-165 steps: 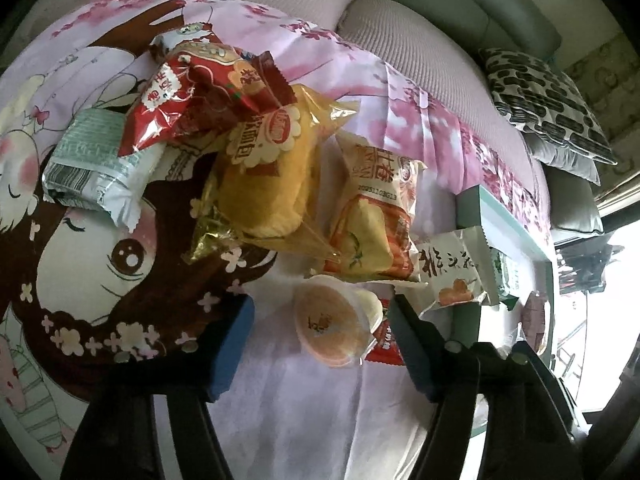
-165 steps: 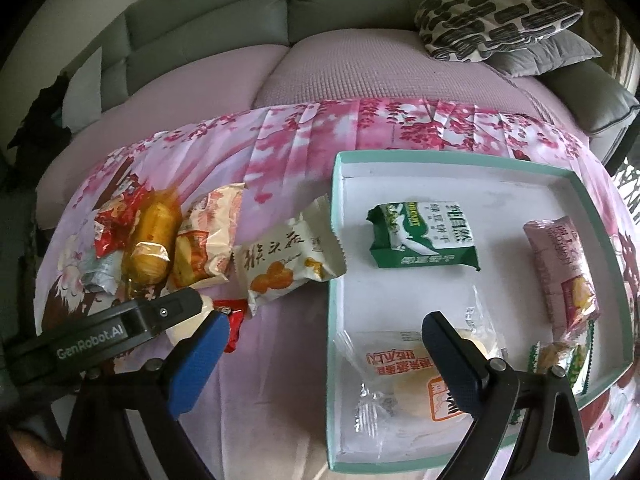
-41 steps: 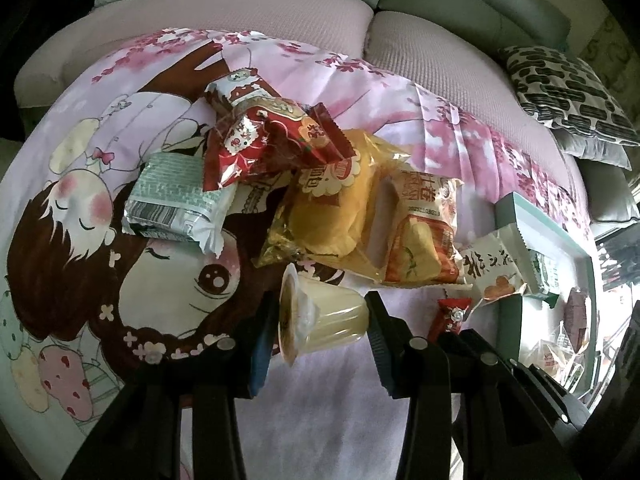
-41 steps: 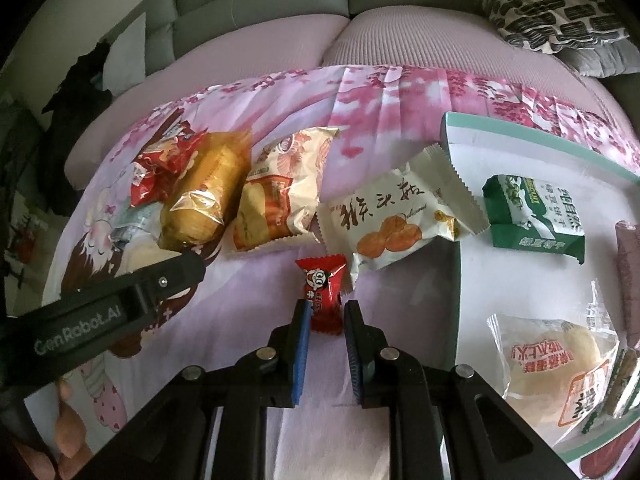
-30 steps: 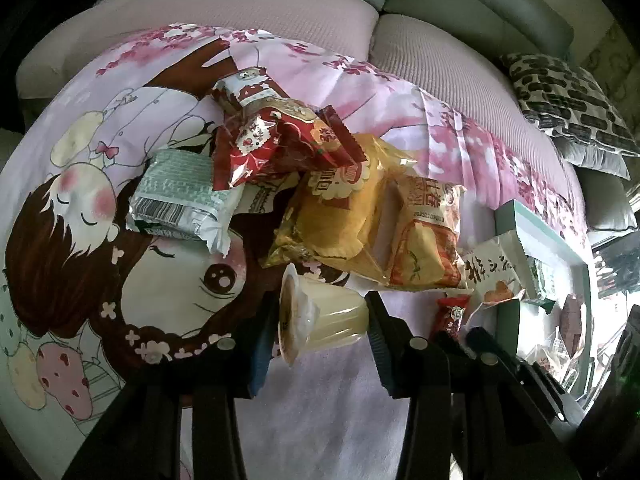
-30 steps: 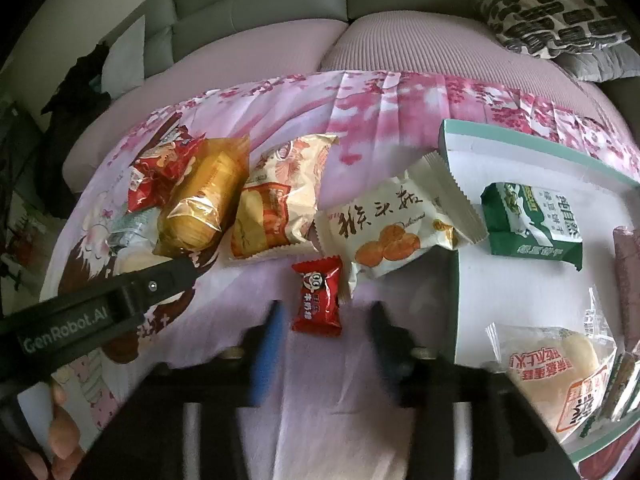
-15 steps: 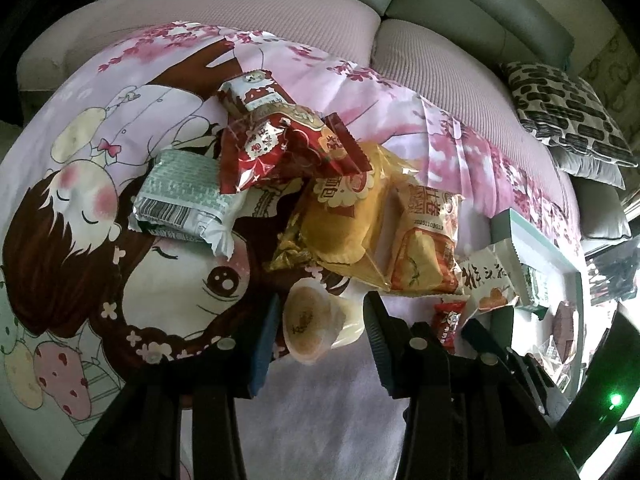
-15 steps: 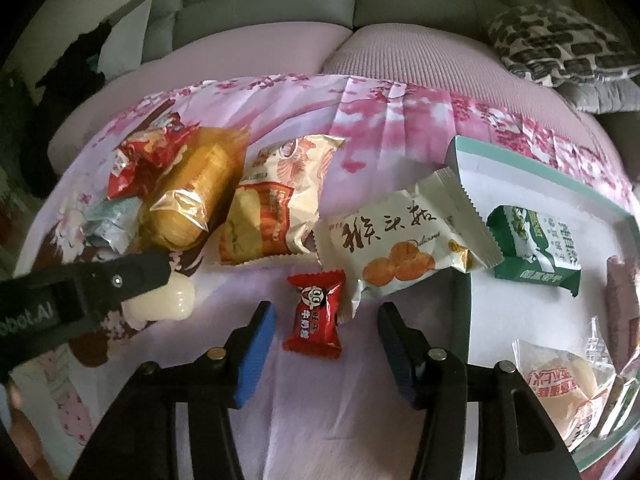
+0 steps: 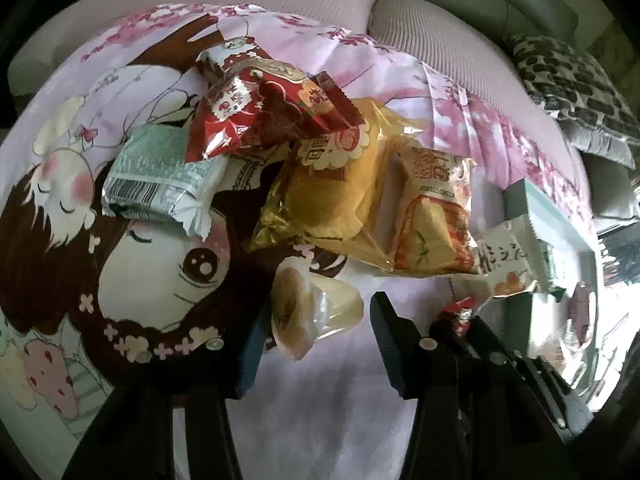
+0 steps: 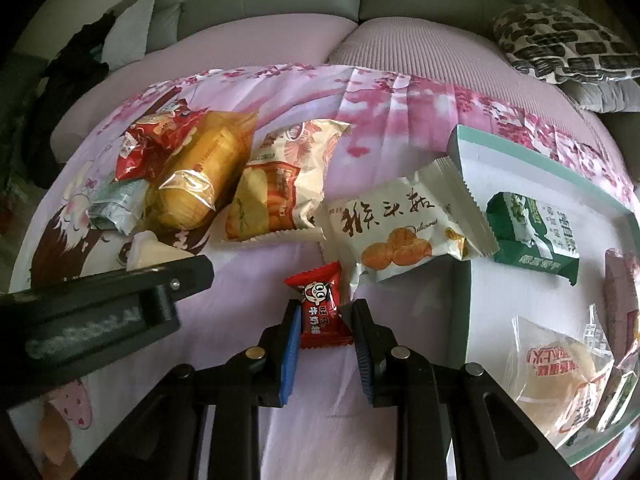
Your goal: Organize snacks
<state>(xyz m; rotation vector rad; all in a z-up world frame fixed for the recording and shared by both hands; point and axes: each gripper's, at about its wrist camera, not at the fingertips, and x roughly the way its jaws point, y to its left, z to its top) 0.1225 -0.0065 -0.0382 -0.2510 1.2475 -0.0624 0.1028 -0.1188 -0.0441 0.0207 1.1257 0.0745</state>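
Note:
A pale jelly cup [image 9: 336,304] lies on its side on the pink cartoon cloth, between the jaws of my left gripper [image 9: 318,318]. Those jaws are opening, and the right pad stands apart from the cup. In the right wrist view my right gripper [image 10: 326,308] is shut on a small red candy [image 10: 316,292], both blue pads pressing its wrapper just above the cloth. The left gripper's black body [image 10: 120,300] reaches in from the left there, with the cup [image 10: 152,254] behind it. The mint-rimmed white tray [image 10: 460,152] sits to the right.
Loose packs lie behind the grippers: a white biscuit pack [image 10: 400,232] leaning on the tray rim, an orange-cream pack [image 10: 280,192], a yellow bread pack [image 10: 200,176], a red pack [image 10: 152,140], a silver-green pack [image 9: 160,176]. The tray holds a green pack [image 10: 536,236] and a bun pack [image 10: 560,372]. Sofa cushions lie behind.
My right jaws have closed from wide apart onto the red candy. My left jaws have spread, and the jelly cup has slumped from their grip onto the cloth.

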